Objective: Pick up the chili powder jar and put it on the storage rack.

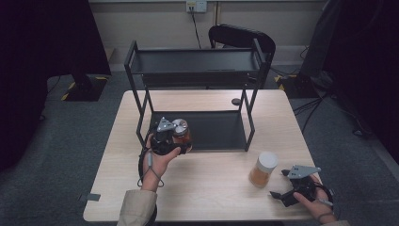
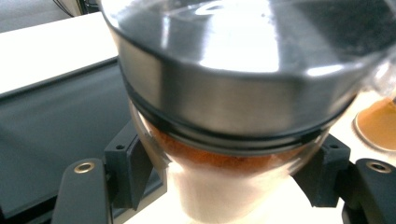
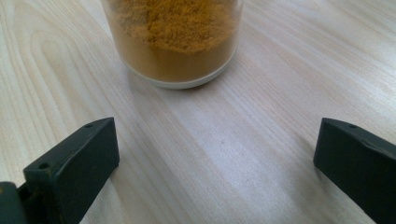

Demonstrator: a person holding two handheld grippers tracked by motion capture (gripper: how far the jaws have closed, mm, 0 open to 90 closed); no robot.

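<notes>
Left claw (image 1: pixel 181 141) pinches a jar of red powder (image 1: pixel 180 132) at the rack's (image 1: pixel 197 80) lower shelf edge; right claw (image 1: pixel 280 184) is spread, near a jar of yellow powder (image 1: pixel 262 169) standing on the bench (image 1: pixel 207 183).

Beige sleeve (image 1: pixel 137 205); black grippers with blocky jaws, grey three-cornered plates, black cables.

The left gripper (image 1: pixel 175 141) is held out forward from the left hand (image 1: pixel 160 157), its jaws closed against something clamped between them, one pad pressing on each side. The right gripper (image 1: pixel 282 185) sits low in the right hand (image 1: pixel 314 201), pointing leftward, its jaws spread wide apart with nothing between them. A sleeve (image 1: pixel 137 207) covers the left forearm.
</notes>
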